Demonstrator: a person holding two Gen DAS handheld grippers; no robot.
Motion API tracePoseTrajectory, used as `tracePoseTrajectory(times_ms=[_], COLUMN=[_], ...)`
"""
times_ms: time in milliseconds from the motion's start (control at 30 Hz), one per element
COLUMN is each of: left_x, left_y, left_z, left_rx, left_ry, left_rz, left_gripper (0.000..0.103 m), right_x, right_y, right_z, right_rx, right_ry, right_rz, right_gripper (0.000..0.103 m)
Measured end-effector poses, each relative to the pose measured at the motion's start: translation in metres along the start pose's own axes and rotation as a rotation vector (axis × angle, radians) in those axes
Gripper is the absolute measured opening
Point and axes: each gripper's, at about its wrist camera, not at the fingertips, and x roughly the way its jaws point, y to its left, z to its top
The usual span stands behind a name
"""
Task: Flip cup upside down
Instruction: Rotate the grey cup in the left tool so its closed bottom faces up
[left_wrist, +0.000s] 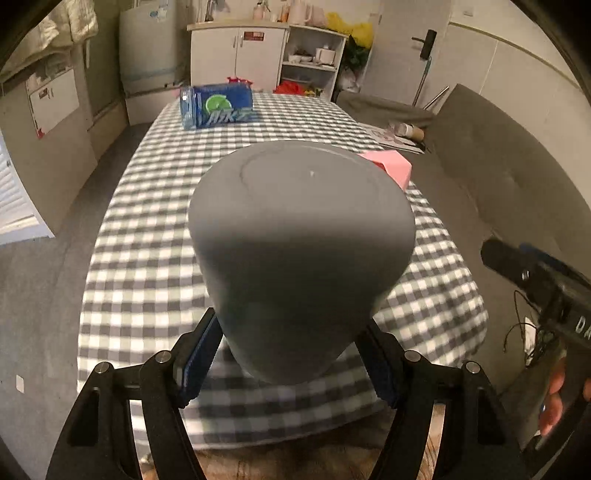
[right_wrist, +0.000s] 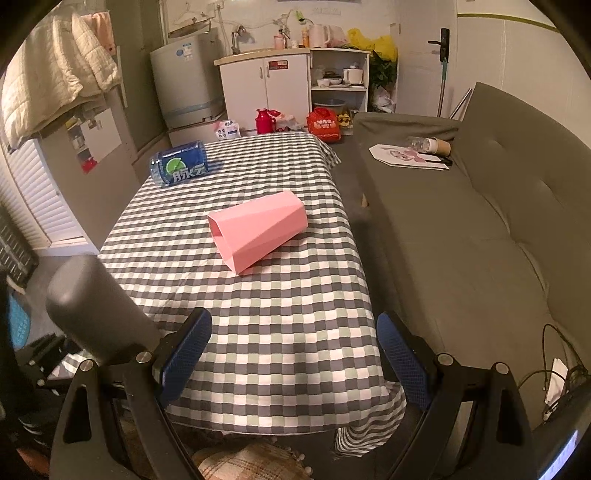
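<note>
The dark grey matte plastic cup is clamped between the left tongs, held above the near end of the checked-cloth surface with its closed, rounded base toward the camera and tilted up. It looks light, rigid and smooth, likely a little slippery, so a grip across the tapered wall seems sensible; its mouth is hidden, so its contents cannot be told. The right tongs stand apart, empty. A pink faceted plastic cup lies on its side mid-surface; a blue bottle lies near the far left corner.
</note>
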Motion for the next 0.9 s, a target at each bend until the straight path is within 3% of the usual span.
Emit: tracePoseTrajectory(times_ms=[200,367,433,567,900], left_x=[0.013,0.022,0.028,0.028,0.008], left_y=[0.003,-0.007,-0.009,0.002,0.005], left_z=[0.018,0.037,0.045,0.049,0.014], left_rx=[-0.001,0.099,0.123,0.069,0.083], left_ry=[-0.030,-0.084,-0.067,-0.028,0.079], left_rz=[0.005,0.040,0.049,0.018,0.023], left_gripper=[0.073,0.073,0.073,0.073,0.073], right_x=[0.014,0.028,0.034,0.037,0.022], right_y=[0.006,0.009,0.010,0.010,0.011], right_z=[-0.001,-0.003,-0.003,-0.001,0.003], right_rx=[-0.015,-0.025,-0.027,-0.031,-0.030], right_ry=[0.028,0.055,0.065,0.069,0.037], right_rz=[0.000,0.002,0.001,0.004,0.011], right_gripper=[0.091,0.091,0.091,0.091,0.091])
